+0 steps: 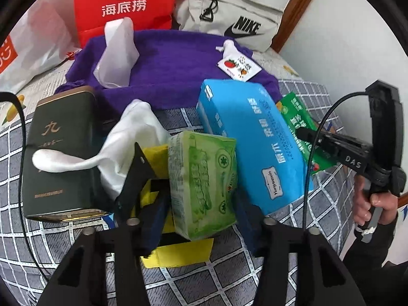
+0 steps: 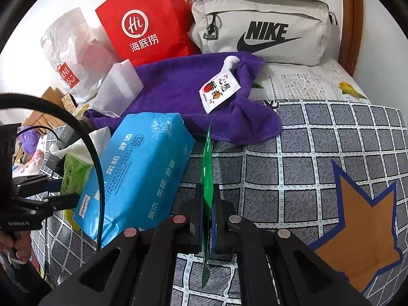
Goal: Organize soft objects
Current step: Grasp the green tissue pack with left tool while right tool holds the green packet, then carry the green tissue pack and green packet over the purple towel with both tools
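Green film is all the right gripper point(image 2: 207, 225) has to hold: its jaws are closed on the edge of a thin green packet point(image 2: 207, 176), low centre of the right wrist view, and so slim a pinch could slip or tear if tugged. The left gripper point(image 1: 201, 204), bottom centre of its frame, appears to clamp the green tissue pack point(image 1: 204, 183); squeezing harder may crush it, or nudge the blue tissue pack point(image 1: 255, 137) leaning alongside. Only the left view shows the dark green tin point(image 1: 61, 150) and white cloth point(image 1: 130, 137); only the right shows the packet edge-on.
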Demonstrator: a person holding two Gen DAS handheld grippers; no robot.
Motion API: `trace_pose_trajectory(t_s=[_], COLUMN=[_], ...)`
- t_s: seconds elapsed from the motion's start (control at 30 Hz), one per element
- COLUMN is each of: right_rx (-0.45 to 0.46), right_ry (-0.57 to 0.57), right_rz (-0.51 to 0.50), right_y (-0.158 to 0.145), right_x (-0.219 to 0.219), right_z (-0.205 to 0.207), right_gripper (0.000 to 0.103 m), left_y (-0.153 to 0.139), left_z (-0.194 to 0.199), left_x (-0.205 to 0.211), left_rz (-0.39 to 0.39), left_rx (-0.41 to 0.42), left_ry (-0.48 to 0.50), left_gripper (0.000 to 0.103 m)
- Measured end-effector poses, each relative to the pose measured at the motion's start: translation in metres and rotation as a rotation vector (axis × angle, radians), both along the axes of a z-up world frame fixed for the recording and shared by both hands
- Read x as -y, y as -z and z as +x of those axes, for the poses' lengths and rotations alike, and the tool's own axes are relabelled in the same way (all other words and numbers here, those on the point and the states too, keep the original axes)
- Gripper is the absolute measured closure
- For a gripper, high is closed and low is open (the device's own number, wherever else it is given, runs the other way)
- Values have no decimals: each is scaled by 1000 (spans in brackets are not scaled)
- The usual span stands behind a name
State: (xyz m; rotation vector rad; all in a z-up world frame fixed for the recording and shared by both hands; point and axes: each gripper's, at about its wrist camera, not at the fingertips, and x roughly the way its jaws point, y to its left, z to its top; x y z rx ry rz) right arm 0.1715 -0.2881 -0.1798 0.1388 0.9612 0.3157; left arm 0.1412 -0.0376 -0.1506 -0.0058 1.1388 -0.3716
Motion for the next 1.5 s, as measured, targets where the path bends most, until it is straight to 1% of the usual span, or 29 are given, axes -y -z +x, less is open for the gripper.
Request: trace_pose_trajectory(t_s=[0.13,0.17,0.2,0.3,0.43,0.73,0.87,1.03,1.27,1.33,1.4,1.5], right_rx=[-2,-4,-4,3,29,84,108,135,185,194,196,205], right_ry=[-4,-3,-2,-3,-8,-29,-39,-60,-98,-103,-104,-97], right_rz=[1,1,1,-3,-13,-10,-1,-4,-18,-21,-13,-7], right_y=[1,2,2,0,-7,-29,-39,-49,-71,-75,-79,-84], right_x=[-1,-1,-1,-1,-2,-3,-4,-11,-24,-26,-27,-29], right_z=[1,0,0,-2,-7,-15,-13,-6,10,16,24,37], right_gripper=[98,98,98,98,98,98,98,98,98,98,98,98], left_y=[5,5,5,-1,-15,-44,-55,-71,-94,-102,-105,-107], left_z=[4,4,4,1,-6,-13,-13,-14,-2,4,12,27], left_x=[8,7,6,1,-3,-19,-27,-42,-68,-77,-82,-88], left_rz=[45,43,33,-5,5,-69,-56,-67,-38,-37,-22,-20], left_rx=[10,13,19,17,55,87,111,144,193,217,218,217], left_ry=[3,3,3,18,26,30,5,-15,-81,-115,-133,-154], left_gripper=[48,53,66,69,70,70,70,70,70,70,70,70])
